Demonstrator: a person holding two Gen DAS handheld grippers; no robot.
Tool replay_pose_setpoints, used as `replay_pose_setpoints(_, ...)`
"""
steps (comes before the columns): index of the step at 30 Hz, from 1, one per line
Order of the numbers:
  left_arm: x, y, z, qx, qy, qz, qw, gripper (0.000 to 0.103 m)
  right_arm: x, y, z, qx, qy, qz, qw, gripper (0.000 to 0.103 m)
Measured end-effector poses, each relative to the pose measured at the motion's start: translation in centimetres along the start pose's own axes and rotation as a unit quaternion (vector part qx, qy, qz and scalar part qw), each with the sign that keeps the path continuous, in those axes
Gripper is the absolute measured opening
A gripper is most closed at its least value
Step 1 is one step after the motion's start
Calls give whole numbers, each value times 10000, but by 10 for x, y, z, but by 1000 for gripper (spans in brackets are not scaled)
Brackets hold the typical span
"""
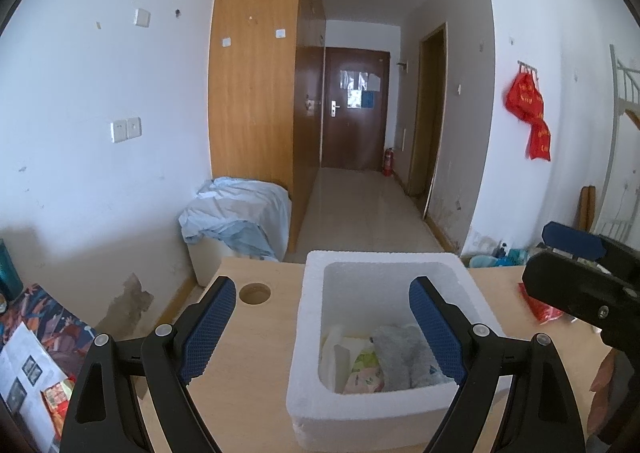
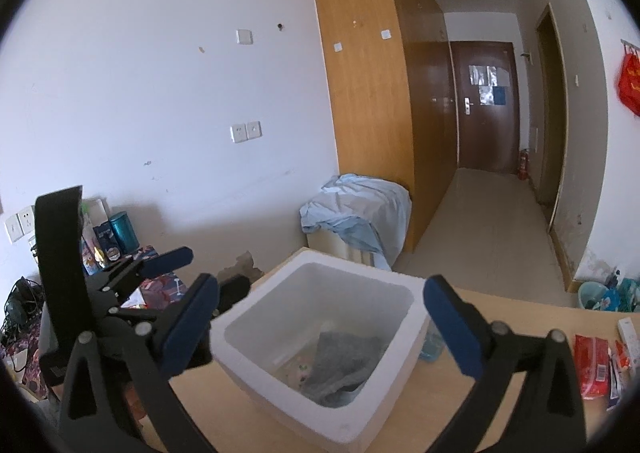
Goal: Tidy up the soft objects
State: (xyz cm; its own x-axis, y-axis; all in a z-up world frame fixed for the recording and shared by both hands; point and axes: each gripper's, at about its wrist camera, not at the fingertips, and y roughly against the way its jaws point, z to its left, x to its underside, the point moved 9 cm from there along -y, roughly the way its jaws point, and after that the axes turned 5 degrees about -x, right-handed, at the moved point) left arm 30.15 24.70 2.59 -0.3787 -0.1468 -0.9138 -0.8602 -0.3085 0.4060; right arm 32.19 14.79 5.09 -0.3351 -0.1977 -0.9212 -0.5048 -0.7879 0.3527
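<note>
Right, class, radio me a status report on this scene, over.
Both grippers, left and right, open, empty. Grey cloth in foam box. Nothing blocking.

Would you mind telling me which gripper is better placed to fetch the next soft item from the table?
Right, probably: the red packets lie just beside the right gripper, while the left gripper sits across the foam box. Both are open.

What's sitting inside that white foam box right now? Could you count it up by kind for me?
Inside the white foam box, as far as the left wrist view shows:
Grey fuzzy cloth: 1
Patterned pink-and-green soft item: 1
White plastic bag: 1
Total: 3 visible; anything beneath them is hidden.
</note>
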Motion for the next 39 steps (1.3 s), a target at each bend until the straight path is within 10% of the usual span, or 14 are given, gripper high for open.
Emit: replay_pose_setpoints(39, 2, 204, -46, 405, -280, -940, 9944, 103, 18, 173, 42, 490, -57, -788, 9957, 103)
